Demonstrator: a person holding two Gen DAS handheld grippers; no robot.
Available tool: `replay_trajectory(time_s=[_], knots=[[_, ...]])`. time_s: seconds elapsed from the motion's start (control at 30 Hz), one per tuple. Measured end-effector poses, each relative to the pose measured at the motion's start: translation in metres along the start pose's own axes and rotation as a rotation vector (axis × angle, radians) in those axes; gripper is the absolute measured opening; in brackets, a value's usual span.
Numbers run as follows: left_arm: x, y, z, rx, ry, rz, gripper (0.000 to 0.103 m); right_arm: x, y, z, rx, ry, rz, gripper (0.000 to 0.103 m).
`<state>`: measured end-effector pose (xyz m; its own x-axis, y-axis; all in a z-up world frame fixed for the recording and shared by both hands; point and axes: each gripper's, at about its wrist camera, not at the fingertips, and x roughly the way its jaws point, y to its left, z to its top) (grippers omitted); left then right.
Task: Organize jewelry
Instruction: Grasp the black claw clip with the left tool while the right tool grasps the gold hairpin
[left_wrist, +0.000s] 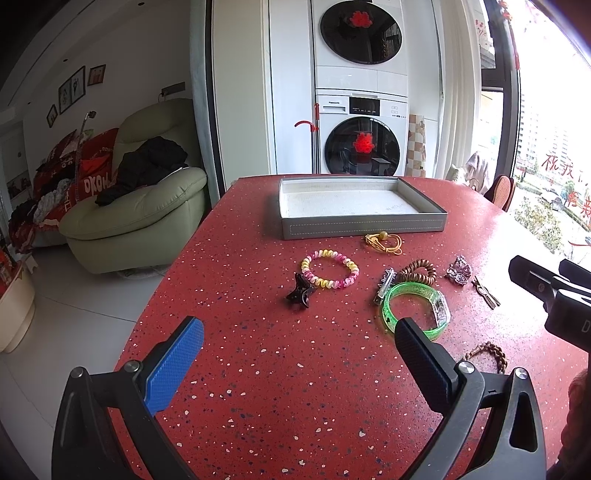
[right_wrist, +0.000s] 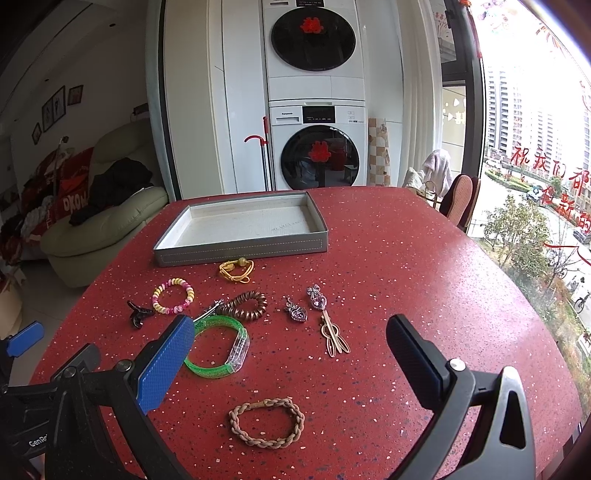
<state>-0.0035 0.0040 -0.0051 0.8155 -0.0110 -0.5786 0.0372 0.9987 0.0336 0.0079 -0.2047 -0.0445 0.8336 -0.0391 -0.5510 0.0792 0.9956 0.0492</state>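
Note:
A grey tray (left_wrist: 364, 225) (right_wrist: 240, 251) with a white inside stands on the red table, nothing in it. Jewelry lies loose in front of it: a pink-yellow coil bracelet (left_wrist: 330, 268) (right_wrist: 173, 295), a black star clip (left_wrist: 301, 291) (right_wrist: 138, 313), a green bangle (left_wrist: 415, 308) (right_wrist: 218, 345), a brown coil (left_wrist: 417, 273) (right_wrist: 247, 305), a yellow cord (left_wrist: 384, 243) (right_wrist: 236, 271), a braided tan bracelet (right_wrist: 266, 422), silver brooches (right_wrist: 296, 312) and a gold hairpin (right_wrist: 334, 341). My left gripper (left_wrist: 299, 339) is open and empty, short of the star clip. My right gripper (right_wrist: 291, 339) is open and empty above the braided bracelet.
The red speckled table (left_wrist: 295, 387) (right_wrist: 406, 258) ends at the left edge by a green sofa (left_wrist: 140, 214). Stacked washing machines (left_wrist: 360, 110) stand beyond the tray. A chair (right_wrist: 458, 203) and window are at the right. The right gripper's body (left_wrist: 554, 291) shows in the left wrist view.

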Motion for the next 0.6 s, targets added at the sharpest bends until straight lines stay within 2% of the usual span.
replay_trajectory(time_s=[0.13, 0.23, 0.33, 0.4, 0.5, 0.6], knots=[[0.016, 0.0, 0.003, 0.014, 0.082, -0.021, 0.103, 0.013, -0.009, -0.001, 0.03, 0.08, -0.002, 0.103], [0.034, 0.003, 0.013, 0.026, 0.148, -0.069, 0.103, 0.03, -0.017, 0.0, 0.042, 0.185, -0.001, 0.103], [0.056, 0.008, 0.027, 0.031, 0.222, -0.125, 0.103, 0.049, -0.03, 0.001, 0.059, 0.297, -0.042, 0.103], [0.072, 0.013, 0.035, 0.025, 0.269, -0.139, 0.103, 0.058, -0.038, 0.003, 0.069, 0.339, -0.066, 0.103], [0.092, 0.017, 0.042, 0.025, 0.296, -0.137, 0.103, 0.072, -0.043, 0.008, 0.06, 0.386, -0.073, 0.103], [0.105, 0.018, 0.048, 0.04, 0.287, -0.146, 0.103, 0.087, -0.041, 0.011, 0.026, 0.427, -0.075, 0.103]])
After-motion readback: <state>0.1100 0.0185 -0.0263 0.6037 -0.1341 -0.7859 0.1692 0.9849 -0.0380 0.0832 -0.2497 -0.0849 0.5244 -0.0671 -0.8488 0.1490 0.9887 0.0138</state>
